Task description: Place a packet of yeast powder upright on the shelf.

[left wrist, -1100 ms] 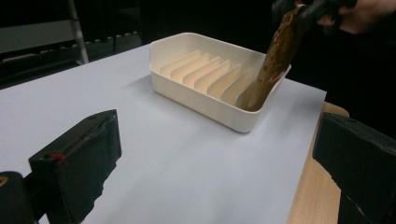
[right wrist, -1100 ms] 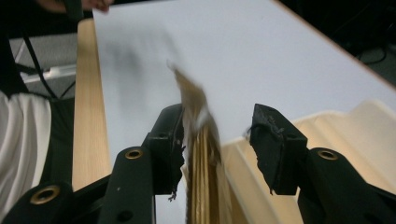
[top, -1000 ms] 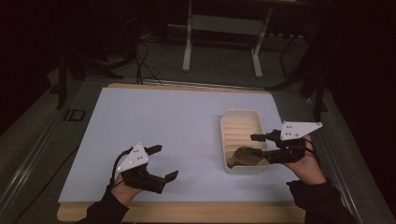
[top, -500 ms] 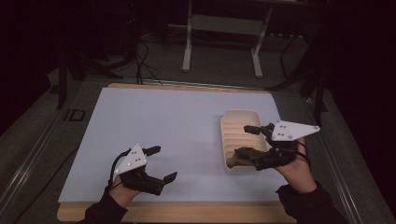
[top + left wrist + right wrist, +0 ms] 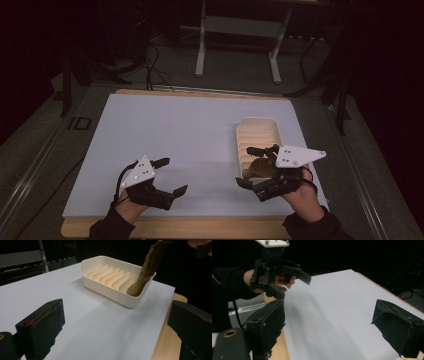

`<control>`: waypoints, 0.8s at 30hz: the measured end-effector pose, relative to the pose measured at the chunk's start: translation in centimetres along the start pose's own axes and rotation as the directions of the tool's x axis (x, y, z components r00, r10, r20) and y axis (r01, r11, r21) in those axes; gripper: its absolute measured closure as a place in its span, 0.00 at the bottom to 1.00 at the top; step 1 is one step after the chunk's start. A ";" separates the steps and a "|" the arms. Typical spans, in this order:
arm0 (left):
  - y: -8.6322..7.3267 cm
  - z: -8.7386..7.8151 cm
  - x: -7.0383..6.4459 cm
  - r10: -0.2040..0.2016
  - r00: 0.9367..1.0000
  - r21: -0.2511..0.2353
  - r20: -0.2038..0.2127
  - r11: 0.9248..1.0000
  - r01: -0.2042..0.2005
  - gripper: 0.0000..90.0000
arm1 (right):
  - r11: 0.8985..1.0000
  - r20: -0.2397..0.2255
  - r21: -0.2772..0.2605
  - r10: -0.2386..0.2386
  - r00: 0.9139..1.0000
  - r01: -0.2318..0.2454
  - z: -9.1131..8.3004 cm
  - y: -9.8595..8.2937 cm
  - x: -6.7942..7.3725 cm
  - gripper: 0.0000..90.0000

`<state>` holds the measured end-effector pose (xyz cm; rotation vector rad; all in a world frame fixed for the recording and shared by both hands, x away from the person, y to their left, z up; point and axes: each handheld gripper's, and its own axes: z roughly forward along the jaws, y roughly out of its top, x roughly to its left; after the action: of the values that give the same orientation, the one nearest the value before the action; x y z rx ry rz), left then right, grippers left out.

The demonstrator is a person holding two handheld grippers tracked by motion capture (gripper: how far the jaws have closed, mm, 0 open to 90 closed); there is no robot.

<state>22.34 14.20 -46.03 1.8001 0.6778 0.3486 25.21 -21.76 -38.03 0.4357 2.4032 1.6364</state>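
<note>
Grippers apart over the bench, right one swung left past the rack.

At the near left, the left gripper (image 5: 169, 176) hovers over the white mat (image 5: 185, 135) with jaws wide and empty, where it was a second ago. The cream slotted rack (image 5: 258, 128) sits on the right, a brown flat piece (image 5: 148, 267) leaning upright in its near end. The right gripper (image 5: 253, 166) has come left from the rack's right side, jaws wide and empty; likely the piece was just released.

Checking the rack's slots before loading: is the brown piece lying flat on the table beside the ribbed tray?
No: the brown piece stands tilted inside the ribbed tray, leaning against its end wall.
</note>
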 end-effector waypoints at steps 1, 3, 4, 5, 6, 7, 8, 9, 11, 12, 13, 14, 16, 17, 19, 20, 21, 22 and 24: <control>0.0 0.0 0.0 -0.002 1.000 -0.003 0.002 1.000 0.002 0.02 | 1.000 -0.001 0.000 0.002 1.000 -0.002 0.2 -0.3 0.2 0.12; 0.0 0.0 0.0 -0.001 1.000 -0.004 -0.002 1.000 0.001 0.02 | 1.000 -0.016 0.002 0.010 1.000 -0.010 0.6 -0.8 0.6 0.12; 0.0 -0.1 0.1 -0.002 1.000 -0.005 0.000 1.000 0.002 0.02 | 1.000 -0.013 0.000 0.015 1.000 -0.015 0.7 -1.1 0.7 0.12; 0.0 -0.1 0.1 -0.003 1.000 -0.005 -0.003 1.000 0.003 0.02 | 1.000 -0.014 0.002 0.020 1.000 -0.020 0.9 -1.4 0.9 0.14; -0.1 -0.1 0.1 -0.001 1.000 -0.003 -0.002 1.000 0.001 0.02 | 1.000 -0.021 0.006 0.024 0.999 -0.024 1.1 -1.7 1.0 0.15; -0.1 -0.1 0.1 0.000 1.000 -0.004 -0.002 1.000 0.000 0.02 | 1.000 -0.020 0.008 0.025 0.999 -0.025 1.2 -2.0 1.1 0.15; -0.1 -0.1 0.1 0.000 1.000 -0.004 -0.002 1.000 0.000 0.02 | 1.000 -0.020 0.008 0.025 0.999 -0.025 1.2 -2.0 1.1 0.15; -0.1 -0.1 0.1 -0.002 1.000 -0.004 -0.002 1.000 0.002 0.02 | 0.999 -0.024 0.010 0.035 0.999 -0.035 1.5 -2.6 1.2 0.15; -0.2 -0.1 0.1 -0.003 1.000 -0.004 -0.001 1.000 0.003 0.02 | 0.999 -0.024 0.012 0.046 0.999 -0.045 1.7 -3.1 1.2 0.15; -0.2 -0.1 0.1 -0.003 1.000 -0.004 -0.001 1.000 0.003 0.02 | 0.999 -0.024 0.012 0.046 0.999 -0.045 1.7 -3.1 1.2 0.15; -0.2 -0.1 0.2 -0.002 1.000 -0.004 0.003 1.000 0.002 0.02 | 0.998 -0.025 0.022 0.054 0.998 -0.053 1.9 -3.7 1.3 0.15; -0.3 0.0 0.2 -0.002 1.000 -0.003 0.002 1.000 0.002 0.02 | 0.998 -0.025 0.023 0.054 0.998 -0.054 1.9 -3.9 1.3 0.15; -0.4 0.0 0.2 -0.004 1.000 -0.002 0.004 1.000 0.004 0.02 | 0.998 -0.028 0.023 0.064 0.998 -0.063 2.0 -4.6 1.5 0.15; -0.4 0.0 0.2 -0.005 1.000 -0.003 0.003 1.000 0.005 0.02 | 0.997 -0.032 0.023 0.069 0.997 -0.068 2.1 -4.8 1.5 0.15; -0.4 0.0 0.2 -0.003 1.000 -0.002 0.005 1.000 0.003 0.02 | 0.997 -0.052 0.017 0.073 0.996 -0.072 2.1 -5.5 1.5 0.15; -0.4 0.0 0.2 -0.004 1.000 -0.005 0.005 1.000 0.004 0.02 | 0.997 -0.052 0.020 0.073 0.996 -0.072 2.2 -5.8 1.5 0.15; -0.4 0.0 0.2 -0.003 1.000 -0.004 0.003 1.000 0.003 0.02 | 0.997 -0.058 0.022 0.077 0.995 -0.076 2.2 -6.1 1.6 0.15; -0.4 0.0 0.2 -0.003 1.000 -0.004 0.003 1.000 0.003 0.02 | 0.997 -0.055 0.028 0.077 0.995 -0.076 2.2 -6.4 1.6 0.15; -0.5 0.1 0.2 -0.002 1.000 -0.003 0.005 1.000 0.002 0.02 | 0.996 -0.044 0.046 0.075 0.996 -0.073 2.2 -6.8 1.7 0.15</control>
<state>22.36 14.35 -46.54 1.7972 0.6754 0.3435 23.52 -21.58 -45.22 0.5063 2.4896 1.6424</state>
